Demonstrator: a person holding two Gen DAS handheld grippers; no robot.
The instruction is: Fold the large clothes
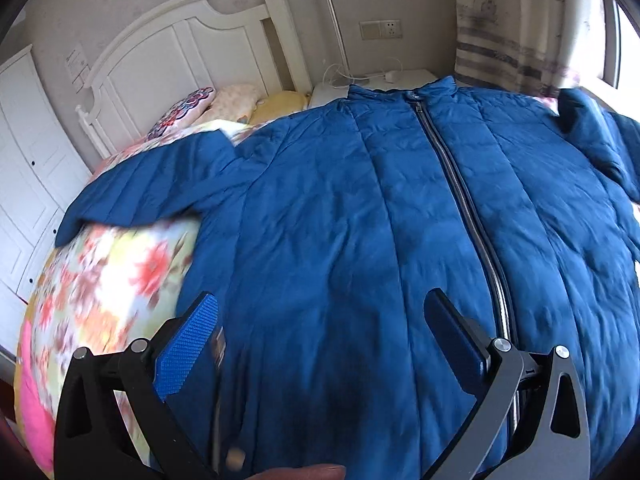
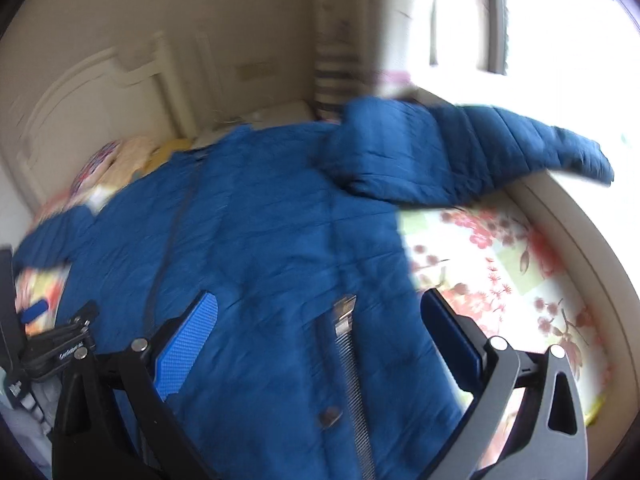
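A large blue quilted jacket (image 1: 360, 208) lies spread face up on the bed, zipper (image 1: 456, 184) closed, collar toward the headboard. Its left sleeve (image 1: 152, 180) stretches out over the floral bedspread. In the right wrist view the jacket (image 2: 260, 240) fills the middle and its right sleeve (image 2: 500, 148) reaches toward the window side. My left gripper (image 1: 320, 320) is open above the jacket's lower left front, holding nothing. My right gripper (image 2: 320, 320) is open above the lower right front near a pocket zipper (image 2: 344, 344), holding nothing.
A floral bedspread (image 1: 112, 280) covers the bed. Pillows (image 1: 236, 100) lie by the white headboard (image 1: 180, 52). A white nightstand (image 1: 400, 78) and curtain (image 1: 512, 32) stand behind. A white wardrobe (image 1: 28, 168) is at left. The bed's edge (image 2: 592, 248) runs under the window. The other gripper (image 2: 60, 344) shows at far left.
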